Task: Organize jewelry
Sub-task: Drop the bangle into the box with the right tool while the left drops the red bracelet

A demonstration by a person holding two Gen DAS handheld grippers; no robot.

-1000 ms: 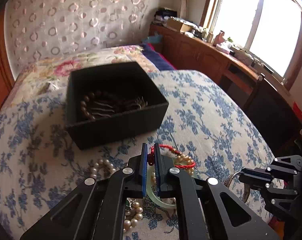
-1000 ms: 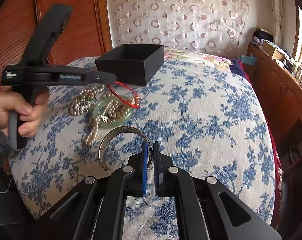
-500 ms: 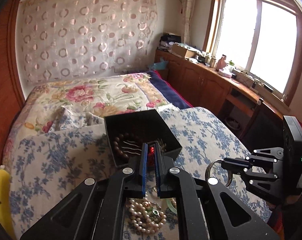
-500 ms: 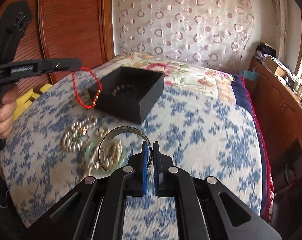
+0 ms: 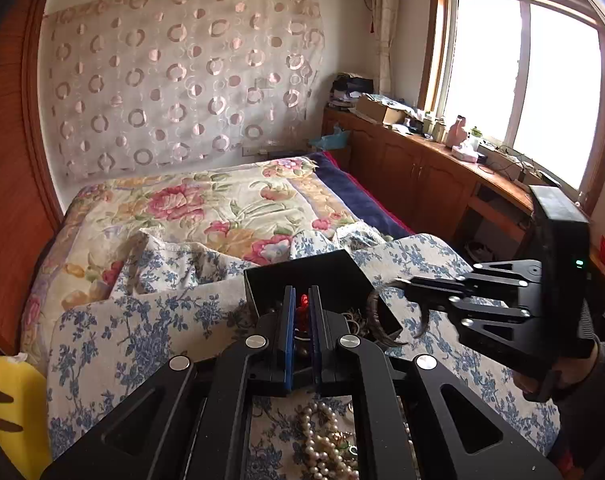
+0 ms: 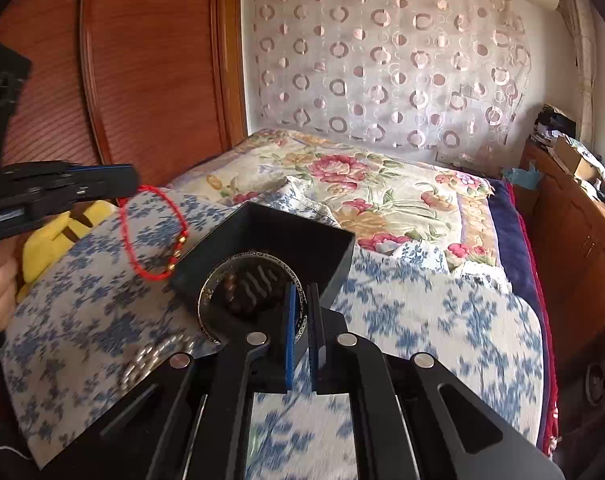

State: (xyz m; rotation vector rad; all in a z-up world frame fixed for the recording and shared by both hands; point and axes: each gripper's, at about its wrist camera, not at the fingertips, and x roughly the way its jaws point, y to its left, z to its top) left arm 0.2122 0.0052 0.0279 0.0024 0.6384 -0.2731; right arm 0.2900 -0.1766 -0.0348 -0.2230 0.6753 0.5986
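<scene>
Jewelry hangs at the open black square box [image 6: 262,240]: left tool [image 5: 300,300] clamps the red cord bracelet [image 6: 150,236] at nine o'clock, right tool [image 6: 302,312] clamps the engraved silver bangle [image 6: 222,280] above. Centre each, then let go.

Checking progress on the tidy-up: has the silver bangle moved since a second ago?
Yes. The silver bangle, clamped in the right gripper, rose off the bedspread toward the black box.

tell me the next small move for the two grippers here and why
Probably carry both pieces a little further over the black box and lower them. The left gripper pinches the red string bracelet beside the box; the right gripper holds the silver bangle in front of it.
</scene>
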